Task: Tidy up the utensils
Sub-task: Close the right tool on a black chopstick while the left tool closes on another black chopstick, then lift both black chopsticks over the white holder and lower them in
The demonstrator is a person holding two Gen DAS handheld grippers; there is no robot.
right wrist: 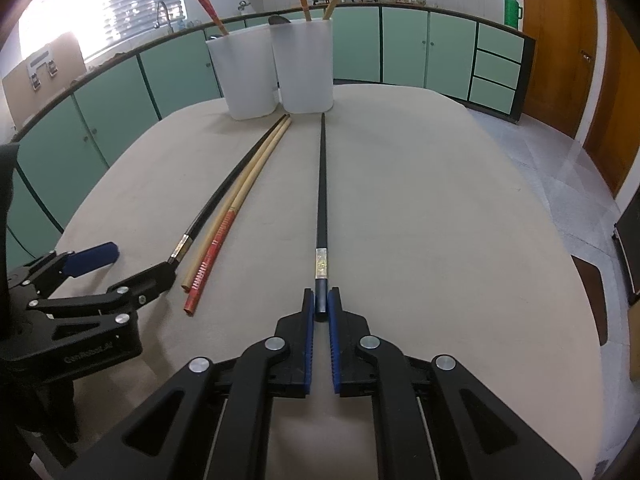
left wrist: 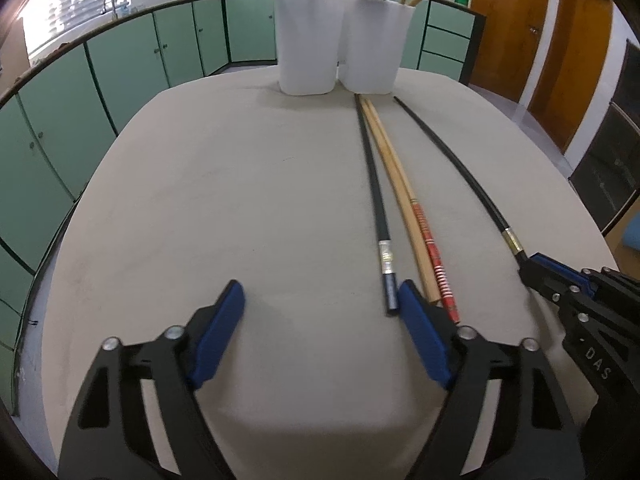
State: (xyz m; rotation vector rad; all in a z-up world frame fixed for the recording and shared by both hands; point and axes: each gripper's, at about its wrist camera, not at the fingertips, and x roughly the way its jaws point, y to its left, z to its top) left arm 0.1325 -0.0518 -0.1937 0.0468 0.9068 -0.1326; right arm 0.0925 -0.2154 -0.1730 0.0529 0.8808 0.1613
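Observation:
Two white holders point(left wrist: 307, 42) point(left wrist: 374, 44) stand at the table's far side with chopsticks sticking out; they also show in the right wrist view point(right wrist: 245, 74) point(right wrist: 303, 66). On the table lie a black chopstick point(left wrist: 374, 188), a plain wooden one point(left wrist: 394, 184) and a red-patterned one point(left wrist: 434, 258). My left gripper point(left wrist: 320, 302) is open, its right finger point(left wrist: 420, 340) beside the black chopstick's near end. My right gripper point(right wrist: 320, 304) is shut on the near end of another black chopstick point(right wrist: 322, 184), which lies along the table toward the holders.
The beige table point(left wrist: 240, 200) is round, with edges near both sides. Green cabinets point(left wrist: 120, 60) run behind it. Wooden doors point(left wrist: 560, 40) stand at the right. The right gripper shows in the left wrist view point(left wrist: 528, 268), close beside my left.

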